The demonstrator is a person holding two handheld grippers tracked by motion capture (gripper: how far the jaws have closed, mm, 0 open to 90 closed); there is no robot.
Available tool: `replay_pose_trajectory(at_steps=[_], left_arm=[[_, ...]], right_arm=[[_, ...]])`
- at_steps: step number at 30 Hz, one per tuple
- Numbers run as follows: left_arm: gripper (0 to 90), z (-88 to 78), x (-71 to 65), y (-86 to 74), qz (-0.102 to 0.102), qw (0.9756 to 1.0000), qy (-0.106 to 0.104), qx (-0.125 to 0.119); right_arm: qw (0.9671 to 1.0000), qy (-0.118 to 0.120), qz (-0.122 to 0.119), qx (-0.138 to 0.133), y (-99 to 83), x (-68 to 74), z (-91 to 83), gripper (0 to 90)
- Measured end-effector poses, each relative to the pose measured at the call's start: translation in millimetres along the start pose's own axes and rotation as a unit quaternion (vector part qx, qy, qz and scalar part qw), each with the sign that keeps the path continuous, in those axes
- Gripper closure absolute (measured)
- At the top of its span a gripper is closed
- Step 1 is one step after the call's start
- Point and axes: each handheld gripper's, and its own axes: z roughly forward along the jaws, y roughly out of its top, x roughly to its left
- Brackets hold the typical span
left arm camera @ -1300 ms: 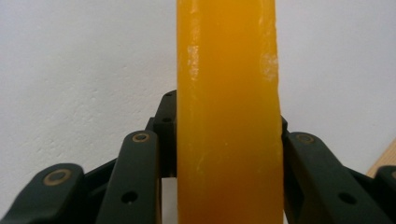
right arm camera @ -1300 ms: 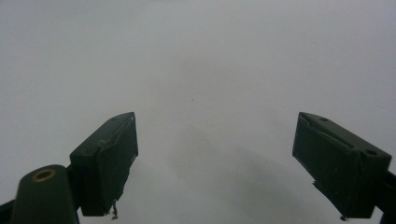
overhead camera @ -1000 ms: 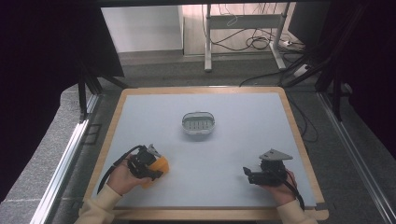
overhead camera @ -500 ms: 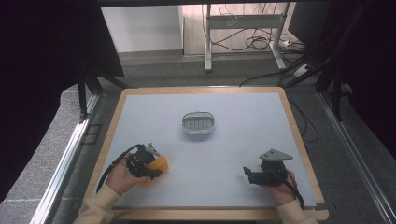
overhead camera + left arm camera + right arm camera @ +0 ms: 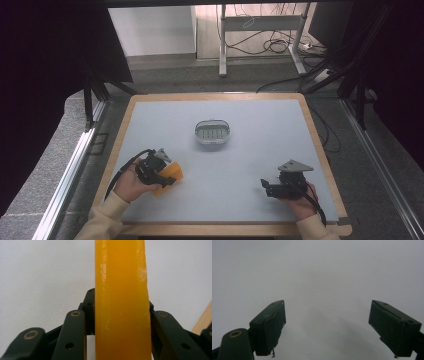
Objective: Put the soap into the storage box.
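so my left gripper (image 5: 167,176) is pinching an orange soap bar (image 5: 170,176) down in the lower left of the high view, jaws pressed on both flat sides. in the left gripper view the soap bar (image 5: 121,300) stands edge-on, filling the middle. my right gripper (image 5: 267,188) sits lower right with its jaws spread wide over the bare table (image 5: 317,270), holding nothing. the little oval dish (image 5: 212,133) is in the middle of the frame, well apart, probably a soap dish but it's small. i'd keep the squeeze steady, carry it level, then lower it flat.
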Motion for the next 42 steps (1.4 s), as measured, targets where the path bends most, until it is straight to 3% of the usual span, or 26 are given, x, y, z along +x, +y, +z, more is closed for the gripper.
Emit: replay_pose_trajectory(at_steps=[9, 24, 42], left_arm=[[61.9, 0.9, 4.3, 6.8, 0.004, 1.0000, -0.006, -0.002], [61.9, -4.1, 8.1, 15.2, 0.014, 0.9999, 0.001, -0.009], [61.9, -9.4, 19.0, 23.4, 0.005, 0.9999, 0.001, -0.013]], right_arm=[[1.0000, 0.000, 0.000, 0.000, -0.1, -0.2, -0.2, 14.9], [1.0000, 0.001, 0.001, 0.001, -0.2, -0.3, 0.1, 14.9], [1.0000, -0.001, 0.001, 0.004, -0.6, -0.9, 0.5, 14.9]])
